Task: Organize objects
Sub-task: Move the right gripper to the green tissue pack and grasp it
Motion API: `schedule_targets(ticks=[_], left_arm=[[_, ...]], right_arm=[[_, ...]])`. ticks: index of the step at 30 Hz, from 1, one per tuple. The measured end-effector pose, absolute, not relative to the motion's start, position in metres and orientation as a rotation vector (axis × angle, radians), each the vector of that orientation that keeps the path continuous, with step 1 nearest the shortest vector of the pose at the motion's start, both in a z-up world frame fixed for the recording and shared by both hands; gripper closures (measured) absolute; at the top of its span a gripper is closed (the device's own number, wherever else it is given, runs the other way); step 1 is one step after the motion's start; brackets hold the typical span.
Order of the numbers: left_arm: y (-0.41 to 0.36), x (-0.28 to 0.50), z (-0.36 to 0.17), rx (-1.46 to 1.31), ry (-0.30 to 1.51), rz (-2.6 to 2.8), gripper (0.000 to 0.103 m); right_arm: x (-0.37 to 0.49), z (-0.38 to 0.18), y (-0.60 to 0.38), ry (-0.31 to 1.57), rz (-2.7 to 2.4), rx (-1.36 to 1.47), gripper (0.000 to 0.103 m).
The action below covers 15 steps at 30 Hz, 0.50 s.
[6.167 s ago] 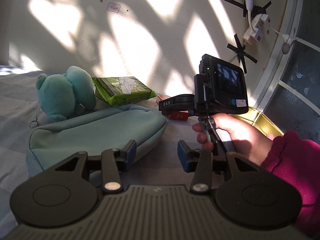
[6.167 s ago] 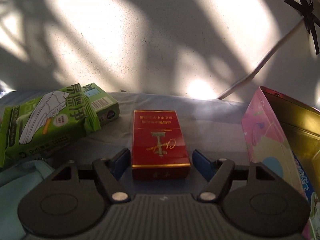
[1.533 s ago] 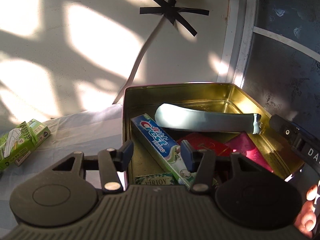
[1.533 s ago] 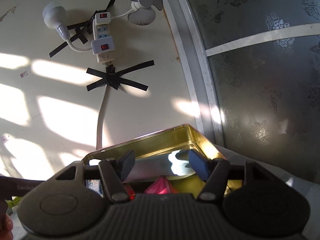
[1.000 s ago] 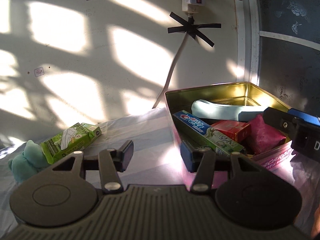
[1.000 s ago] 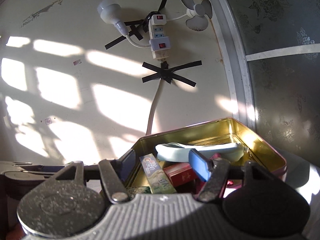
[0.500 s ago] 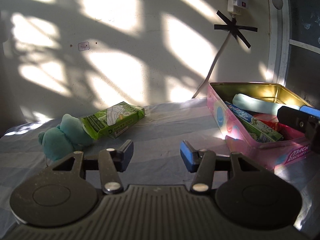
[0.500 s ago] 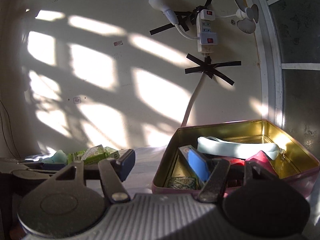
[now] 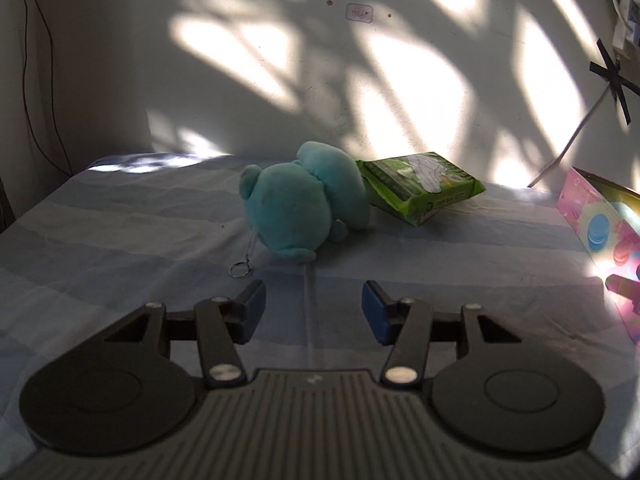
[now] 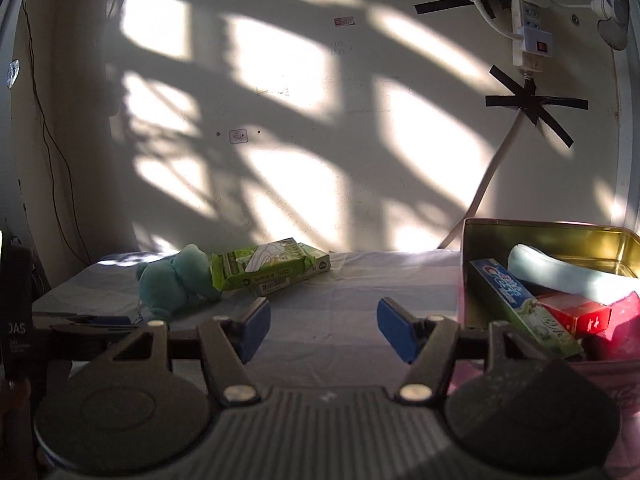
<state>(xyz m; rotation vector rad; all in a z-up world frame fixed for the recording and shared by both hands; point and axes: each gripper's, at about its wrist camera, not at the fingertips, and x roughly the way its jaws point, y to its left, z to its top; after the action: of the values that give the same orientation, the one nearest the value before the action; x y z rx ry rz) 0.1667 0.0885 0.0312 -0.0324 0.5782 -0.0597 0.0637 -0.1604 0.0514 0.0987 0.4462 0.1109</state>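
Observation:
A teal plush toy (image 9: 304,204) lies on the striped blue cloth (image 9: 120,248), just ahead of my left gripper (image 9: 313,312), which is open with nothing between its fingers. A green wipes pack (image 9: 420,186) leans against the toy's right side. At the right stands a pink tin (image 10: 560,236) with a gold inside. It holds a toothpaste box (image 10: 516,300), a red box (image 10: 576,314) and a pale blue pouch (image 10: 568,272). My right gripper (image 10: 323,330) is open and empty, left of the tin. The plush toy (image 10: 176,280) and wipes pack (image 10: 268,268) lie further off.
A cream wall rises close behind the table. A power strip (image 10: 530,32) with a white cable is taped to it above the tin. A small green box (image 10: 316,262) sits behind the wipes pack. The tin's pink side (image 9: 600,232) shows at the right edge of the left wrist view.
Both grippers have swung left, away from the tin. The plush toy and wipes pack now sit much closer and centred before the left gripper. Neither gripper has taken anything.

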Motion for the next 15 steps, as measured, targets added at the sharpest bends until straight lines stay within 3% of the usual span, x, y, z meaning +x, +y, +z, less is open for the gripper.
schedule_targets(ticks=[10,15], left_arm=[[0.115,0.18,0.022,-0.179,0.636,-0.078,0.047],[0.108,0.179,0.022,-0.157,0.636,-0.108,0.047]], right_arm=[[0.187,0.037,-0.119,0.513,0.113,0.076,0.042],[0.279,0.012,-0.158,0.673,0.076,0.383,0.042]])
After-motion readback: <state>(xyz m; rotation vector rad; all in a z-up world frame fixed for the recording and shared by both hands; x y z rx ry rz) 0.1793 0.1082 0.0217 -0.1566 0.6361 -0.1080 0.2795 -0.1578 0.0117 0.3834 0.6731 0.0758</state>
